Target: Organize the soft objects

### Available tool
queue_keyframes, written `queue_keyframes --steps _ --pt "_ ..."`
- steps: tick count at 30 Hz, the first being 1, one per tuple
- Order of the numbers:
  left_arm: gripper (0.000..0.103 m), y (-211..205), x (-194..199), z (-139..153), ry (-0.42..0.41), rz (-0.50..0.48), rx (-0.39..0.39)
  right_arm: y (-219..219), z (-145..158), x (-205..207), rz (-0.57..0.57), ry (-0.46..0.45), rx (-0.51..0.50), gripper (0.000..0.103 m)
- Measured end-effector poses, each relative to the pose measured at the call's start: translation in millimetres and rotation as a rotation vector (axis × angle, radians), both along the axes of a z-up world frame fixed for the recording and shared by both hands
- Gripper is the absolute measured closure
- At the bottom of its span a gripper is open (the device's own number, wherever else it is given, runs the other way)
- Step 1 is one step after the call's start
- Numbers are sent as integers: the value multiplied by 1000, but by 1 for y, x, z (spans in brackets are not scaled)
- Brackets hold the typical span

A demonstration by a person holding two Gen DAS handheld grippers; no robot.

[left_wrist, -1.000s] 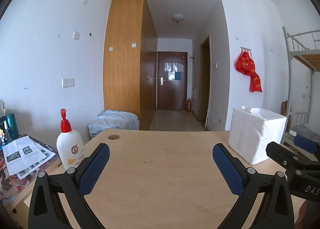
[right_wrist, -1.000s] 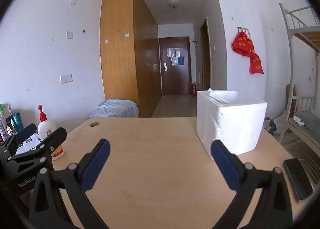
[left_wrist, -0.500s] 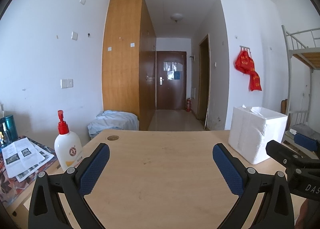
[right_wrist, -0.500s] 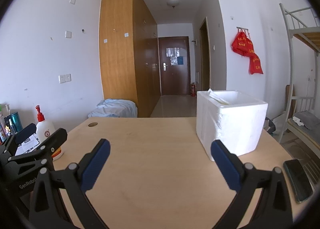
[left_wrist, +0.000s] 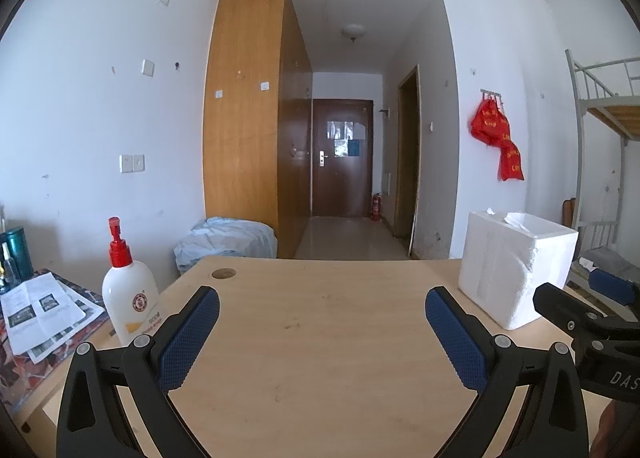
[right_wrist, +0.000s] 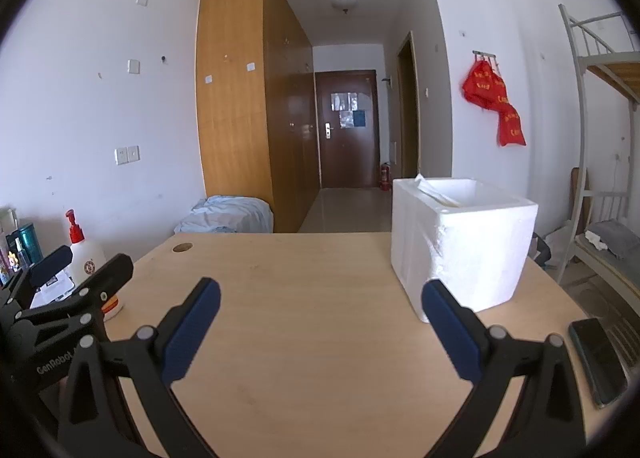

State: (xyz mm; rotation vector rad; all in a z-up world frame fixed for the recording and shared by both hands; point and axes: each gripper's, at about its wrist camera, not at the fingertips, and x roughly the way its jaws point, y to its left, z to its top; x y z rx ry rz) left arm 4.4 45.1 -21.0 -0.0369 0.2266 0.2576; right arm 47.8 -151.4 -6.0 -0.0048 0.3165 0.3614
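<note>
Both grippers hung above the bare wooden worktop [left_wrist: 320, 338], side by side. The left gripper [left_wrist: 322, 332] had its jaws spread wide with nothing between them; so did the right gripper [right_wrist: 320, 328]. A white foam box [right_wrist: 460, 246] stood on the worktop's right side, something white and soft poking from its open top. A pump bottle [left_wrist: 130, 294] stood at the left edge, a phone [right_wrist: 598, 360] at the right.

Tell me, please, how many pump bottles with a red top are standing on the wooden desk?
1. The pump bottle stands upright at the wooden desk's left edge, beside the papers. The white foam box could hide others behind it.
</note>
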Motion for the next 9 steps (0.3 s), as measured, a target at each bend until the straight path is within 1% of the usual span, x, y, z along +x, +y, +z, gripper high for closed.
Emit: queue_keyframes --steps 9 --pt "0 2 2 -2 2 4 4 0 -1 3 -2 7 6 1"
